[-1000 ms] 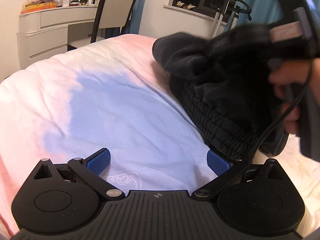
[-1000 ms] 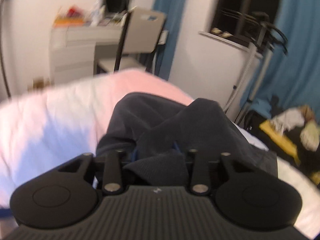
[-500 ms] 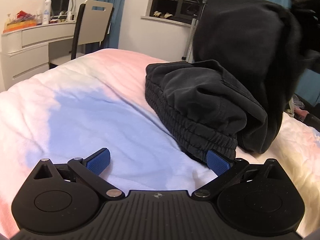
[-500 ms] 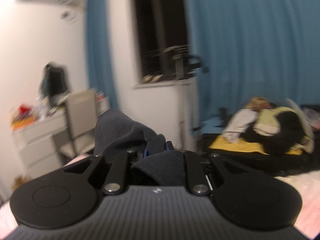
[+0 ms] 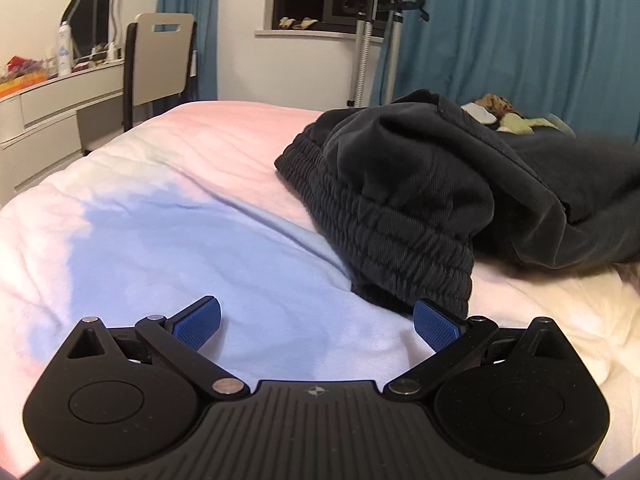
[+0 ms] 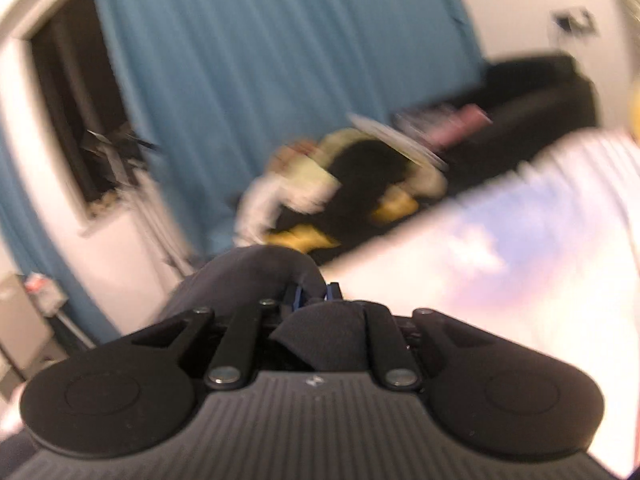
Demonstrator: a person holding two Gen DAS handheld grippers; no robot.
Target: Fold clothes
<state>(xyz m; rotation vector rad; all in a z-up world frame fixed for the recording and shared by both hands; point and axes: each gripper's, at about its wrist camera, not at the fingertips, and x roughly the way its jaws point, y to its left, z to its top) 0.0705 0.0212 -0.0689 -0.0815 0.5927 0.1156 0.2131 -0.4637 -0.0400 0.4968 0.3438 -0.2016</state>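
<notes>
A dark, black-looking garment with a ribbed elastic waistband (image 5: 404,216) lies bunched on the bed (image 5: 168,220), stretching away to the right. My left gripper (image 5: 318,326) is open and empty, low over the blanket, with its right fingertip (image 5: 434,326) just at the waistband's near edge. My right gripper (image 6: 312,298) is shut on a fold of the same dark garment (image 6: 256,276), which drapes over and in front of its jaws. The right wrist view is motion-blurred.
A white dresser (image 5: 52,100) and a chair (image 5: 160,64) stand beyond the bed at left. A metal stand (image 5: 366,40) and blue curtains (image 5: 520,32) are behind. A pile of other clothes (image 6: 340,184) lies beyond the bed's far side.
The right gripper has swung to the right with the garment fold, dragging the cloth out to the right; the raised part has dropped onto the bed. The left gripper stays open.
</notes>
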